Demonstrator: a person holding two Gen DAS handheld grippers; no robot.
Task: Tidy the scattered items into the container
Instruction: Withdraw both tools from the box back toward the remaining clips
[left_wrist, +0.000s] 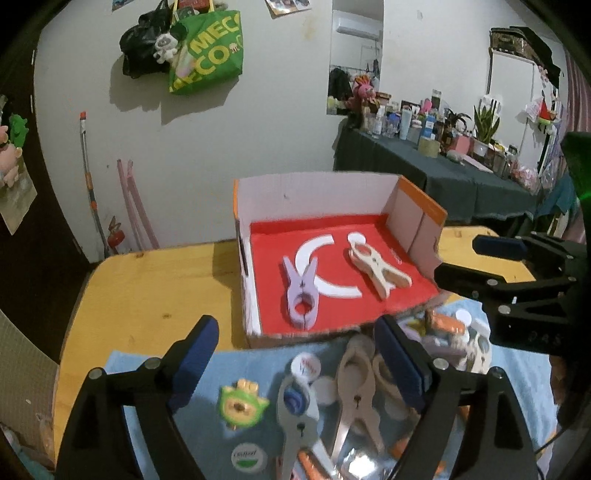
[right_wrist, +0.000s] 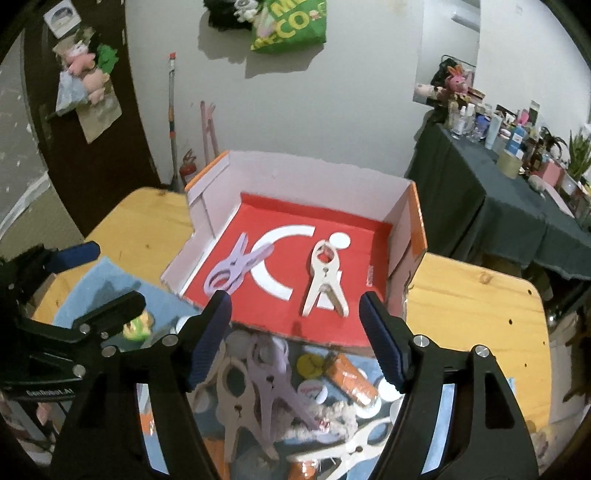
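L gripper (left_wrist: 295, 362) & R gripper (right_wrist: 295, 325) wide, empty | wood table (left_wrist: 147, 291) (blue cloth (left_wrist: 240, 365)) | white wall (left_wrist: 221, 147)

I see a white wall (left_wrist: 207, 140) with a green bag (left_wrist: 210, 51) hanging, a dark door (right_wrist: 92, 140) at left, and a side table (left_wrist: 436, 173) under dark cloth, crowded with bottles.

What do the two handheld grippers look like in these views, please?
Both the left gripper and the right gripper have matte black angular frames with silver round fasteners. Each finger ends in a dark blue ribbed pad. White lettering is printed on the left gripper's body in the right wrist view. No hands, sleeves or cables are clearly visible.
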